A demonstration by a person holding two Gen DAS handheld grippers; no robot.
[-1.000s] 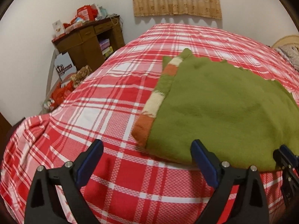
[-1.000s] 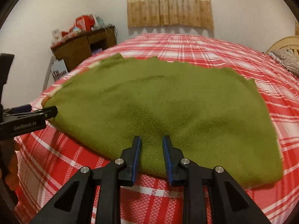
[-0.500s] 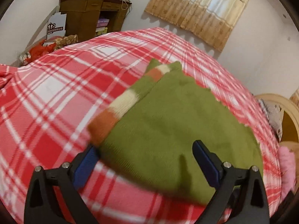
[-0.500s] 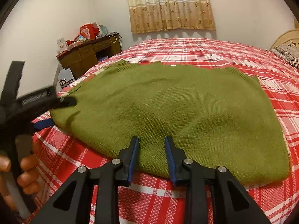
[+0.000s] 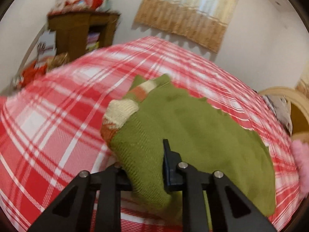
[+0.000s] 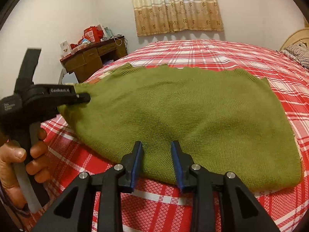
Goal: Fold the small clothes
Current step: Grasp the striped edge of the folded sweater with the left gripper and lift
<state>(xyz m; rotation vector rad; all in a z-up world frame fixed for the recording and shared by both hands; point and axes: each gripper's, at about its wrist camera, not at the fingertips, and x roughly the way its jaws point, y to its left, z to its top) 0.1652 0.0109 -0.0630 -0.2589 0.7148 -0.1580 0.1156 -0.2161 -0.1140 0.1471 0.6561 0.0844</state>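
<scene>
We see the left hand-held gripper (image 5: 146, 166) with its jaws just closed down on the near left corner of the green sweater (image 5: 193, 131); the knit is bunched between the pads and pulled up a little off the bed (image 5: 48, 135). In the right wrist view the same left hand-held gripper (image 6: 85, 98) shows from the side, nipped onto that corner, with a hand (image 6: 17, 162) around its handle.

Our right hand-held gripper (image 6: 156, 164) stands partly open, its jaws just having widened slightly. The blue pads (image 6: 137, 164) sit either side of the sweater's near hem without pressing on it, so it holds nothing.

The green sweater (image 6: 183, 119) lies flat on the red plaid bed (image 6: 212, 52), its long axis running left to right across the right wrist view. A sleeve striped cream and orange (image 5: 121, 112) is folded along its left edge, pointing away toward the curtain (image 6: 175, 5). A wooden desk (image 6: 92, 60) stands beyond the bed's left side.
</scene>
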